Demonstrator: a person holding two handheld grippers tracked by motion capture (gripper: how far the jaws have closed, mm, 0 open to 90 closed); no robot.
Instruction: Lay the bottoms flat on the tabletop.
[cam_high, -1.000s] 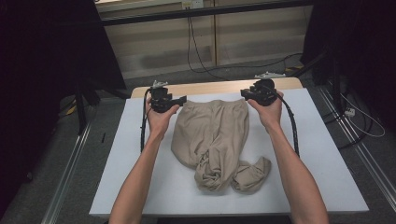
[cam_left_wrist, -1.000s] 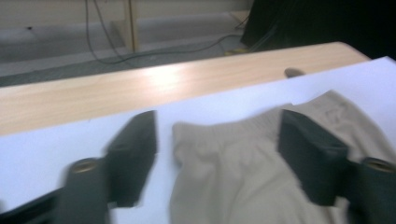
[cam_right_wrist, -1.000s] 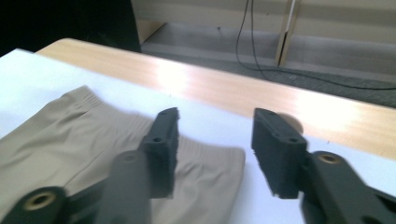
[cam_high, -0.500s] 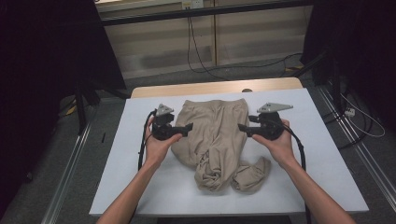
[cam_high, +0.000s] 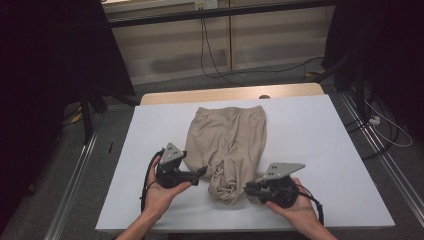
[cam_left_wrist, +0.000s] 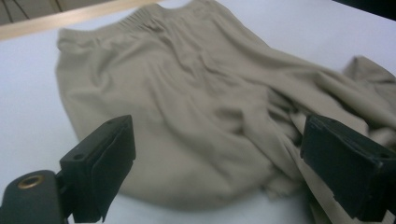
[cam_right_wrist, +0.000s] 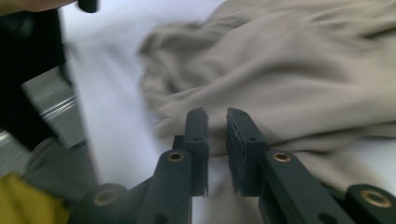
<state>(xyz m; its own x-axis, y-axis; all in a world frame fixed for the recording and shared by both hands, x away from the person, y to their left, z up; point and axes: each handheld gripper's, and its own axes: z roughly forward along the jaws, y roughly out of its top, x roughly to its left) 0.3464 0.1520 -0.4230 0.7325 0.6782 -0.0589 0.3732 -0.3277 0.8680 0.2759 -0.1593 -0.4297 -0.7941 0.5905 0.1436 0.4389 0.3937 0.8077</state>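
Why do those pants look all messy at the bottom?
The beige pants lie flat and smooth near the waistband at the far end, but their legs are scrunched into a twisted heap at the near end, between the left gripper and the right gripper. Nothing looks torn or spilled on the white table.

The high view looks forward and down on the table (cam_high: 320, 150); both gripper views closely share the beige garment (cam_left_wrist: 187, 116).

Soft matt cloth trousers (cam_high: 227, 145) on smooth white table (cam_high: 310, 135).
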